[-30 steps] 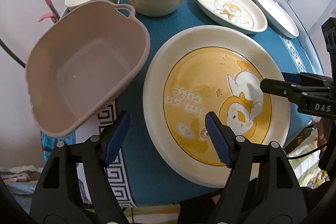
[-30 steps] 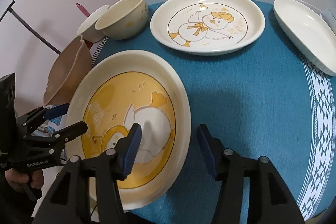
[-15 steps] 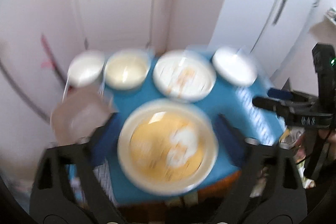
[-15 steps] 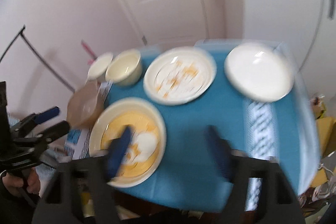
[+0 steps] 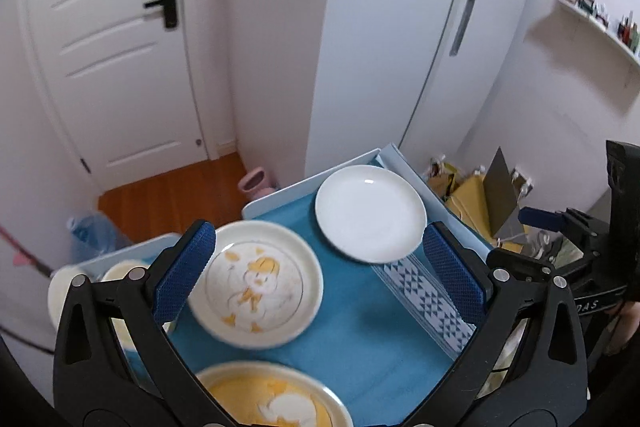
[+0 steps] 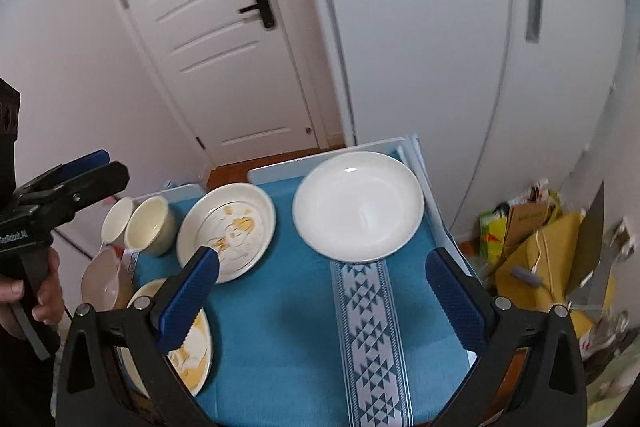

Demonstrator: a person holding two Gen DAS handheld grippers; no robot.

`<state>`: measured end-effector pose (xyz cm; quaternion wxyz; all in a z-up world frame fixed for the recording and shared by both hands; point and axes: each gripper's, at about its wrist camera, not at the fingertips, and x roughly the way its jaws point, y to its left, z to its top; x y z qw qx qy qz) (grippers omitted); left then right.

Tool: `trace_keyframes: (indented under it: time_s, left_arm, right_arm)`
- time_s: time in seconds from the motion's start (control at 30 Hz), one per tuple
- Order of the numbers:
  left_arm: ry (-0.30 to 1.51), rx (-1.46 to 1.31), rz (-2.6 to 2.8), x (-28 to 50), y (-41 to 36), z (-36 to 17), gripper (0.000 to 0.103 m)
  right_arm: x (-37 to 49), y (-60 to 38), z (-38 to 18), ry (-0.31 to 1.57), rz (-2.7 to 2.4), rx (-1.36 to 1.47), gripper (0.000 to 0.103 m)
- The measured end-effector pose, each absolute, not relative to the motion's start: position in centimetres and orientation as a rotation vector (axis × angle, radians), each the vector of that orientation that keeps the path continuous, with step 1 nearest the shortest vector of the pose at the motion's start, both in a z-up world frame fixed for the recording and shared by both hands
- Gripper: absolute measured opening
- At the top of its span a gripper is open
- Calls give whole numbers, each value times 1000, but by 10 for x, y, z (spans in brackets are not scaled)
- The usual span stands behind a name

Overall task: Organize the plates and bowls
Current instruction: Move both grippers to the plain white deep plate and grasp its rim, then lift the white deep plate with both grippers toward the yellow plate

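Observation:
On the blue-clothed table (image 6: 288, 327) lie a plain white plate (image 6: 358, 205) at the far right, a cream duck plate (image 6: 226, 229) left of it, and a large yellow duck plate (image 5: 276, 401) at the near edge. Two cream bowls (image 6: 150, 225) stand at the far left, beside a beige basin (image 6: 100, 277). My left gripper (image 5: 320, 275) is open and empty, high above the table. My right gripper (image 6: 324, 291) is open and empty, also raised. The white plate also shows in the left wrist view (image 5: 370, 213).
A white door (image 6: 224, 39) and white cupboards stand behind the table. Yellow bags and boxes (image 6: 548, 247) are piled on the floor at the right. A shelf with small items (image 5: 600, 15) hangs on the right wall.
Both grippers have lifted up and pulled back from just over the yellow duck plate to high above the table. Both jaws have opened wider. No dish has moved.

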<state>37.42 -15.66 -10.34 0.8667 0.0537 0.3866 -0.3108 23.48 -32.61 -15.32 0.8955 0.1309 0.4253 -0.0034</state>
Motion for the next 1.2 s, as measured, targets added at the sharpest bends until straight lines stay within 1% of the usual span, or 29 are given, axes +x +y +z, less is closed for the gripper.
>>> trace_keyframes:
  time_s: [0.17, 0.3, 0.37, 0.4, 0.47, 0.53, 0.57, 0.6, 0.63, 0.67, 0.73, 0.77, 0.8, 0.83, 0.87, 0.9, 0.97, 1.03, 1.07, 1.13, 1.2]
  left_arm:
    - [940, 92, -750, 430, -199, -133, 103]
    - [1010, 151, -760, 469, -232, -172, 103]
    - [1048, 184, -769, 486, -248, -195, 102]
    - [1064, 197, -775, 490, -256, -205, 99]
    - [1105, 238, -776, 501, -270, -229, 91]
    - [1148, 256, -778, 511, -277, -249, 74]
    - [1181, 256, -777, 517, -282, -261, 70]
    - [1201, 251, -780, 521, -285, -269, 63]
    - [1217, 243, -786, 525, -287, -276, 59]
    - [1224, 244, -786, 528, -290, -282, 58]
    - [1230, 257, -787, 532, -295, -290, 51]
    - [1234, 263, -789, 532, -296, -293, 49]
    - [1237, 267, -788, 533, -297, -296, 43]
    - [1239, 270, -789, 534, -297, -299, 39]
    - [1240, 272, -791, 534, -297, -300, 38]
    - [1240, 274, -794, 534, -297, -301, 36]
    - [1238, 289, -798, 533, -298, -301, 32]
    - [1239, 302, -803, 532, -299, -301, 26]
    - [1232, 317, -799, 531, -299, -301, 25]
    - [1218, 337, -790, 529, -302, -301, 22]
    - [1204, 360, -779, 527, -303, -301, 21]
  right_arm:
    - [256, -364, -181, 921, -53, 385, 103]
    - [282, -392, -223, 989, -70, 530, 103]
    - [291, -403, -242, 1008, -94, 584, 103]
    - [295, -409, -252, 1014, -109, 613, 103]
    - [300, -417, -270, 1032, -125, 665, 96]
    - [305, -422, -291, 1058, -121, 722, 77]
    - [306, -424, -296, 1066, -122, 734, 74]
    - [309, -426, -305, 1076, -122, 752, 70]
    - [310, -426, -310, 1080, -123, 762, 66]
    - [312, -426, -313, 1082, -122, 765, 64]
    - [315, -425, -317, 1084, -125, 755, 55]
    - [317, -424, -319, 1082, -129, 746, 52]
    - [318, -424, -319, 1076, -134, 739, 47]
    - [320, -423, -319, 1072, -135, 733, 42]
    - [321, -422, -320, 1070, -133, 729, 40]
    - [322, -421, -321, 1069, -132, 724, 34]
    - [323, -420, -323, 1072, -131, 722, 33]
    - [324, -419, -323, 1070, -132, 714, 29]
    - [324, -418, -323, 1072, -135, 708, 28]
    - [323, -417, -323, 1070, -149, 699, 23]
    - [323, -419, -324, 1073, -150, 688, 22]
